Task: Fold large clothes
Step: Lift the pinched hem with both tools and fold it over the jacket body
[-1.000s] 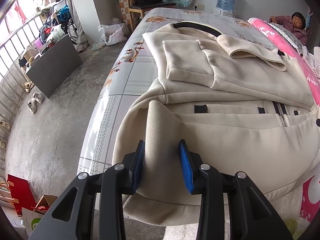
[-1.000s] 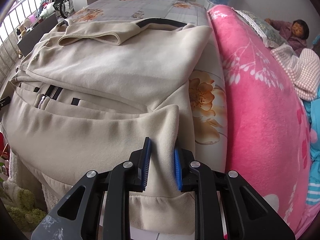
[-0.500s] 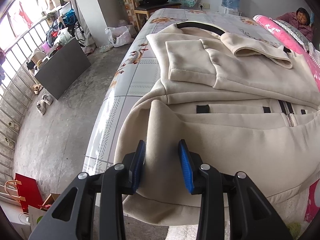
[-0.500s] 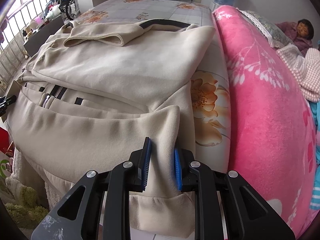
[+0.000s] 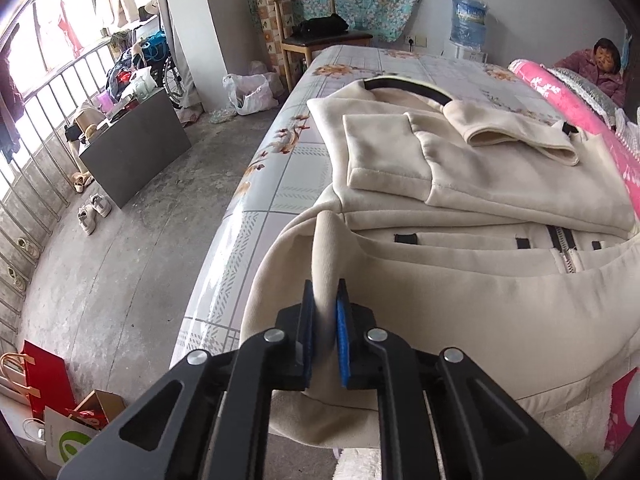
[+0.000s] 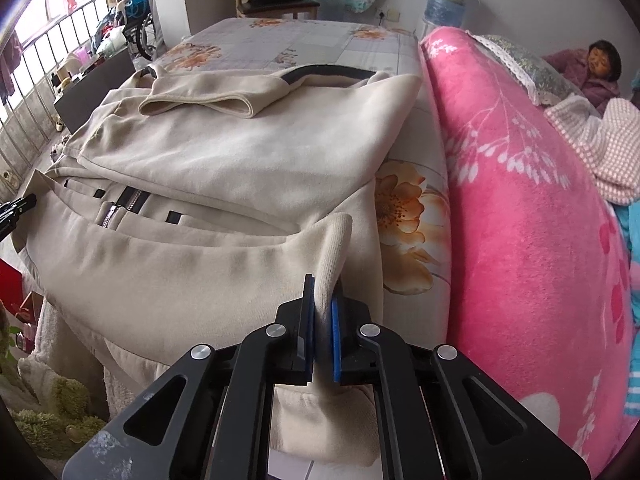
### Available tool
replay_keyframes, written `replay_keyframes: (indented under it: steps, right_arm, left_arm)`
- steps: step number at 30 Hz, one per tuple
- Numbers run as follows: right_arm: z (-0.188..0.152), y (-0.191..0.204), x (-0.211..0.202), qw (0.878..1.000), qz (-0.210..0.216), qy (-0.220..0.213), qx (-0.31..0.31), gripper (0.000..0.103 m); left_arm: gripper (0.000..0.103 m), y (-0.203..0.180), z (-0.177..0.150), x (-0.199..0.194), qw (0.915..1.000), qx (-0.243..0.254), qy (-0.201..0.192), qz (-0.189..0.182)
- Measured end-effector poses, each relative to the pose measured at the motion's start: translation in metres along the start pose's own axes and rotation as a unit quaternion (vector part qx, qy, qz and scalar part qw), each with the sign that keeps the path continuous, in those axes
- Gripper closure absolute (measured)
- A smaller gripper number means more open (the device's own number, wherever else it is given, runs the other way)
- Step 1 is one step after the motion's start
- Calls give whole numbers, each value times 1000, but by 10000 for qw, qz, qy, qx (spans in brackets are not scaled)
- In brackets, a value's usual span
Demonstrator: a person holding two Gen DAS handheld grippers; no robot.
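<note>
Pinching the cream jacket [image 5: 460, 292], each gripper [image 5: 325, 322] hides its hem

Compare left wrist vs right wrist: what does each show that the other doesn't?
Left wrist only: the concrete floor, a pair of shoes, a red paper bag, and the left gripper with its jaws pinched on a raised fold at the jacket's near left corner.

Right wrist only: the checked cloth beyond the pink blanket, and the right gripper pinching the near right corner.

Both: the beige jacket on the floral bed, its zipper, the water jug, the chair.
</note>
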State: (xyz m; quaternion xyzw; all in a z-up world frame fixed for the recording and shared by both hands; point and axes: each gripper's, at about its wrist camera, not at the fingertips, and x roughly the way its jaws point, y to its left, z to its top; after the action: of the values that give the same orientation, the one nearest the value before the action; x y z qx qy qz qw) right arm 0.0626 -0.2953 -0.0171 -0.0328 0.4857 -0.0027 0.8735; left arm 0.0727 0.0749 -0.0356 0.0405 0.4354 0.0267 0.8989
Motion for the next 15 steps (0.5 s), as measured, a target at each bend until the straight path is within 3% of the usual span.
replay_keyframes:
  steps: [7,15]
  right_arm:
    - [-11,0,-47,9967,-173,-654,439,99]
    - [-12,8,-99,9833,-494,-1510,883,99]
  left_arm:
    - [97,14,-1,-45,9968,-2,-639,-480]
    - [97,27,17,-91,9858,324,-1317,-990]
